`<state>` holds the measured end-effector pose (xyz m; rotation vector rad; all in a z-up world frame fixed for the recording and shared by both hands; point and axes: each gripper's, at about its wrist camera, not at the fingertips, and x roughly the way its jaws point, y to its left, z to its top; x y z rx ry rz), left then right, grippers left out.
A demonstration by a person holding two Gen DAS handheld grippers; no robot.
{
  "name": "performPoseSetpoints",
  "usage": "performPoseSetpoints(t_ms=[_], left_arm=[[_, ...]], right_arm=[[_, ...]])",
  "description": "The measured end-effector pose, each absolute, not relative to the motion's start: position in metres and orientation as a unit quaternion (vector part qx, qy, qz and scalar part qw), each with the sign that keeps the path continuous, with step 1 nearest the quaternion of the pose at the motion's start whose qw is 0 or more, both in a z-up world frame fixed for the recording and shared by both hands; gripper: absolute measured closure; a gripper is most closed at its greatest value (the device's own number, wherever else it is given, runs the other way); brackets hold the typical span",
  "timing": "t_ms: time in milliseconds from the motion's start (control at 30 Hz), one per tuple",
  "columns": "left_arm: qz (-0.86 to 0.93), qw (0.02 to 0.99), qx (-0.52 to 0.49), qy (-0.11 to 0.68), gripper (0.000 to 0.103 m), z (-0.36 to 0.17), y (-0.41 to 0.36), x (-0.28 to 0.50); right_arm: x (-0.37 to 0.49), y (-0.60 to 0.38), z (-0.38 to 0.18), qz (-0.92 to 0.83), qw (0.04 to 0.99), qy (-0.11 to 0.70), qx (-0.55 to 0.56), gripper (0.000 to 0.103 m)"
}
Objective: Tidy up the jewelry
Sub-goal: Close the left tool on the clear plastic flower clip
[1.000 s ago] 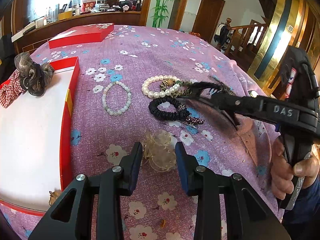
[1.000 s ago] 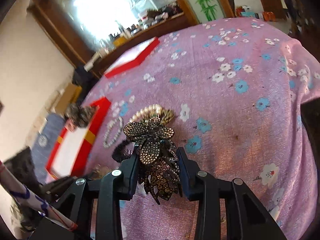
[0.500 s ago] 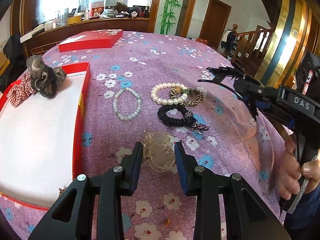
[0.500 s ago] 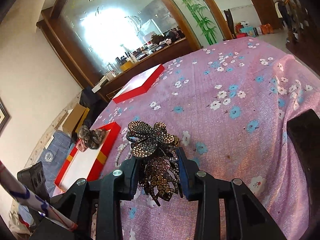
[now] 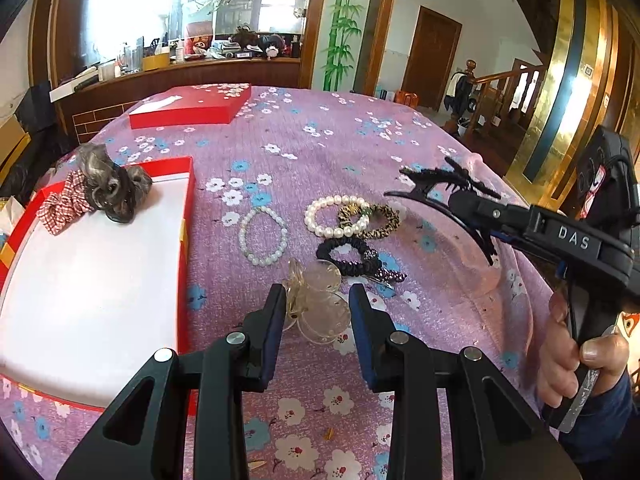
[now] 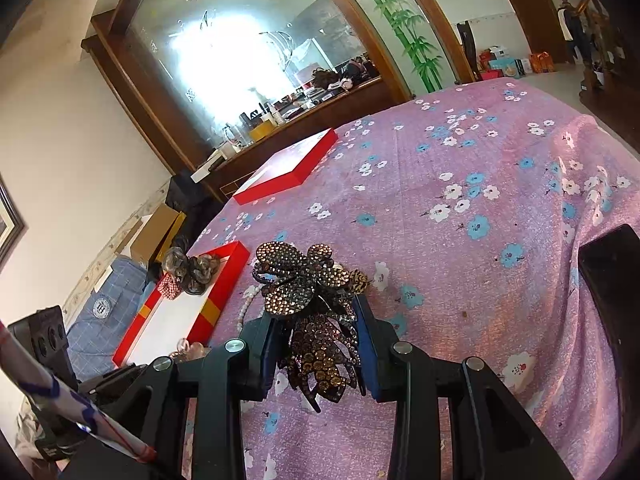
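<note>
Two grippers work over a flowered purple tablecloth [image 5: 320,152] strewn with jewelry.

The right gripper [image 6: 316,344] is clamped on a rhinestone hair clip [image 6: 308,300], held up above the cloth. The left gripper [image 5: 318,312] is parted around a clear hair clip [image 5: 320,300] on the cloth, pads not quite touching it. Beyond it lie a pearl bracelet [image 5: 336,216], a pale bead bracelet [image 5: 262,236] and a black scrunchie [image 5: 348,256]. The red tray [image 5: 188,208] to the left holds two scrunchies [image 5: 100,192] at its far corner.
</note>
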<state>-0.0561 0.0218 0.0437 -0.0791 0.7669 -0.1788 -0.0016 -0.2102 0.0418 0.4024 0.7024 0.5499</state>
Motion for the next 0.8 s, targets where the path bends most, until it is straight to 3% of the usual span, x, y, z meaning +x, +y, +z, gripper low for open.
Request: performPoseSetpoints(t_ms=[800], left_arm=[[-0.046, 0.938, -0.078, 0.335, 0.072, 0.07, 0.083, -0.083]], right_arm=[[-0.044, -0.165, 0.084, 0.319, 0.867, 0.333, 0.188, 0.066]])
